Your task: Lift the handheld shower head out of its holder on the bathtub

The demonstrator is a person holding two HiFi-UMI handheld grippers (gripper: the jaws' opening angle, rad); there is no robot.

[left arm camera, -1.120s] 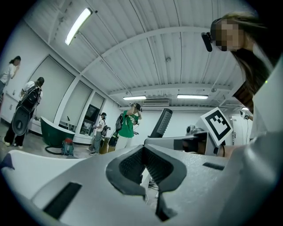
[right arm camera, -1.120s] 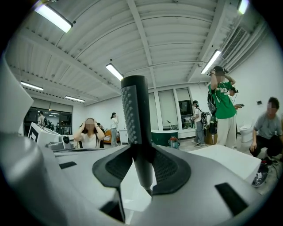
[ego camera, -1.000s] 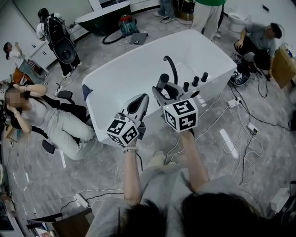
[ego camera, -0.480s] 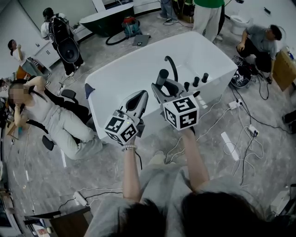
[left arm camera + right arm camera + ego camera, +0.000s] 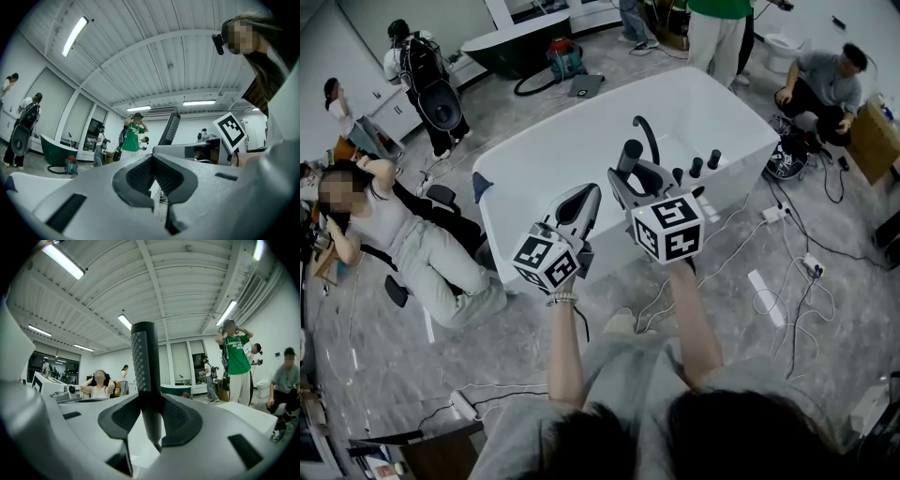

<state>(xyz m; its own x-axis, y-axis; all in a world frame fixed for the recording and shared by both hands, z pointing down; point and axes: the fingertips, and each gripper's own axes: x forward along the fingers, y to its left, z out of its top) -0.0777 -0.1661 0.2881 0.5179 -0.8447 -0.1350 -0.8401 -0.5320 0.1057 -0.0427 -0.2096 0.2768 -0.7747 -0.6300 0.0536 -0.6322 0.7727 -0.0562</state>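
The black handheld shower head [image 5: 628, 156] stands upright over the near rim of the white bathtub [image 5: 534, 155], with my right gripper [image 5: 630, 184] shut on its handle. In the right gripper view its dotted face [image 5: 143, 366] rises straight up between the two dark pads [image 5: 176, 420], which press on it. Its holder is hidden behind the gripper. My left gripper [image 5: 581, 204] hovers just left of it, shut with nothing in it. From the left gripper view [image 5: 155, 204] the shower head [image 5: 169, 129] shows slanted to the right.
A black curved spout [image 5: 649, 131] and three black knobs [image 5: 696, 167] stand on the tub's rim behind the shower head. Several people sit or stand around the tub. Cables and power strips [image 5: 773, 211] lie on the marbled floor to the right.
Both grippers have risen slightly, and the shower head has gone up with the right one. The seated person at the left has shifted.
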